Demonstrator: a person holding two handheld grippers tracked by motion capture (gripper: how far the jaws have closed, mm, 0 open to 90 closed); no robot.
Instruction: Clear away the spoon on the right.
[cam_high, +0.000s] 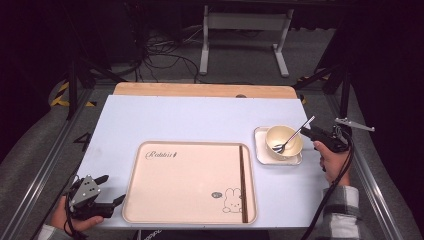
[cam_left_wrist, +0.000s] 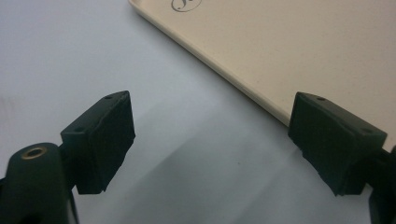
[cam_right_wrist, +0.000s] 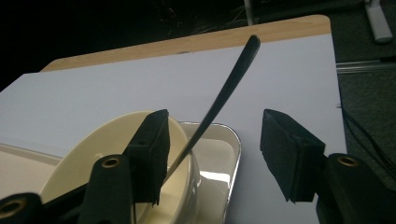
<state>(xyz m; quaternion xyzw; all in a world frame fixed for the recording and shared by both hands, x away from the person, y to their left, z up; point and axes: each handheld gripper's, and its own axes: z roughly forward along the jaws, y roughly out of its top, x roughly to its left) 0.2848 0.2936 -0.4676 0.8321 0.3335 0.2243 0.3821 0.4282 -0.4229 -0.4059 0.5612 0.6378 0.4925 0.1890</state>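
A cream bowl (cam_high: 284, 141) stands in a small white dish (cam_high: 261, 150) at the right of the table. A metal spoon (cam_high: 296, 134) leans in the bowl, its handle pointing up and right. My right gripper (cam_high: 307, 132) is at that handle, open. In the right gripper view the spoon handle (cam_right_wrist: 229, 88) rises between the jaws of the right gripper (cam_right_wrist: 215, 144), close to the left one, and neither pad presses it. The bowl (cam_right_wrist: 93, 149) and the dish (cam_right_wrist: 226, 156) lie just below. My left gripper (cam_high: 112, 189) rests open at the front left, beside the tray, with nothing between its jaws.
A large cream tray (cam_high: 190, 182) with a rabbit print and a thin dark strip (cam_high: 243, 182) along its right side lies at the front centre. Its edge (cam_left_wrist: 261, 93) runs past my left gripper (cam_left_wrist: 210, 140). A pale mat (cam_high: 175, 120) covers the wooden table.
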